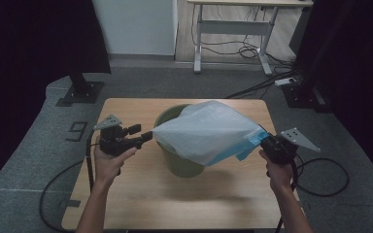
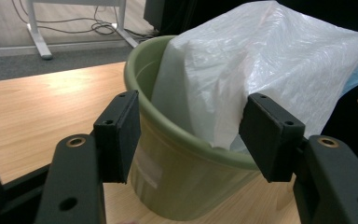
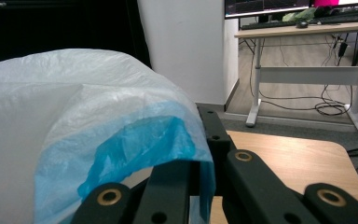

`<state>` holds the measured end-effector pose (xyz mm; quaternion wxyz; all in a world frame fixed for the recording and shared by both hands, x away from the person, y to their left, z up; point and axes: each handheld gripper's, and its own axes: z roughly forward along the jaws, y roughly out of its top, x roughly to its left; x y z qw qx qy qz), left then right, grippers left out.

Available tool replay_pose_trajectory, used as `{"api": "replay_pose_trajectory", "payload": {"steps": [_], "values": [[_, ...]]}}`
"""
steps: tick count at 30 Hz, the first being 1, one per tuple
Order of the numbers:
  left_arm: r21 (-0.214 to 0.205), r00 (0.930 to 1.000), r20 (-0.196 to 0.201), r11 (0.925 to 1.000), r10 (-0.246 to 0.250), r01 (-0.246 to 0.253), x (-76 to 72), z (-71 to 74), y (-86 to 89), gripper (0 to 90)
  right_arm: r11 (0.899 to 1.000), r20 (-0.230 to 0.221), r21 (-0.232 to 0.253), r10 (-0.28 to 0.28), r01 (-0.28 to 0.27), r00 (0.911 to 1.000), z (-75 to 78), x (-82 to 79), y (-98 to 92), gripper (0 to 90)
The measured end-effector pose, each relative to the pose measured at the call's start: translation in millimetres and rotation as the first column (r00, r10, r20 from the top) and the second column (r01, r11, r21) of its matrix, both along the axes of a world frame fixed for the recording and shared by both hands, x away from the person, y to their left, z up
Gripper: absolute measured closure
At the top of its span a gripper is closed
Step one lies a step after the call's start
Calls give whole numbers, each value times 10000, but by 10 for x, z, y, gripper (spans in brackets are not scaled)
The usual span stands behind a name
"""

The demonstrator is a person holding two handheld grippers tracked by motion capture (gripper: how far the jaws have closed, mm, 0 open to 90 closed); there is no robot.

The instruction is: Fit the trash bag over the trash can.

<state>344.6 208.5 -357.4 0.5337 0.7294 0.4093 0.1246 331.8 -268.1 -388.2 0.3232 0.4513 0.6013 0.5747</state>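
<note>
Here one bag (image 1: 209, 131) drapes one bin (image 1: 177, 162); right tongs (image 1: 267, 143) pinch it, left tongs (image 1: 143, 134) gape.

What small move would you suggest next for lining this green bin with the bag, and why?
Probably bring the open left gripper back onto the white bag's loose edge. Its jaws stand apart with nothing pinched, while the right gripper clamps the blue hem, and the bag lies draped over the green bin.

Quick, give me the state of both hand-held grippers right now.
Left hand-held gripper: open, jaws apart in front of the green bin, holding nothing.
Right hand-held gripper: shut on the plastic bag at its blue edge.
</note>
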Motion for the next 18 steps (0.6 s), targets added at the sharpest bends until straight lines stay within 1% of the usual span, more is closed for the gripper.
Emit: {"api": "replay_pose_trajectory", "payload": {"steps": [3, 5, 11, 14, 18], "values": [[41, 9999, -76, 10000, 78, -78, -12, -6, 30, 384, 10000, 17, -39, -28, 28, 10000, -6, -3, -1, 882], [56, 9999, -42, 9999, 125, -125, -26, 7, 48, 387, 9999, 30, -56, -83, 83, 10000, -9, -5, -6, 882], [-185, 9990, 12, 9989, 442, -442, -71, 69, 189, 392, 9997, -25, 78, -250, 250, 9997, -9, 3, -74, 882], [-140, 9990, 61, 9989, 441, -440, -92, 85, 184, 392, 9998, -53, 43, -208, 208, 9998, -19, -1, -68, 882], [-152, 9994, 247, 9996, 232, -229, -123, 112, 95, 393, 10000, -17, -14, 3, -3, 10000, -31, -17, 3, 882]]}}
